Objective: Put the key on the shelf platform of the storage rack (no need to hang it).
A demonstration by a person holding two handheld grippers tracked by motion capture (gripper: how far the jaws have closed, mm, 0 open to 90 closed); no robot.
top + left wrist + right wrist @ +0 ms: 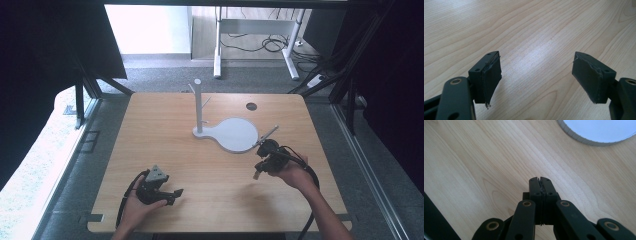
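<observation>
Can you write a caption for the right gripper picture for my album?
Right gripper shut, empty, above the wooden table, near the white stand base.

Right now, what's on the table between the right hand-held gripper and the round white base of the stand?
Nothing: in the right gripper view, bare wood runs from the shut right hand-held gripper to the white base.
</observation>
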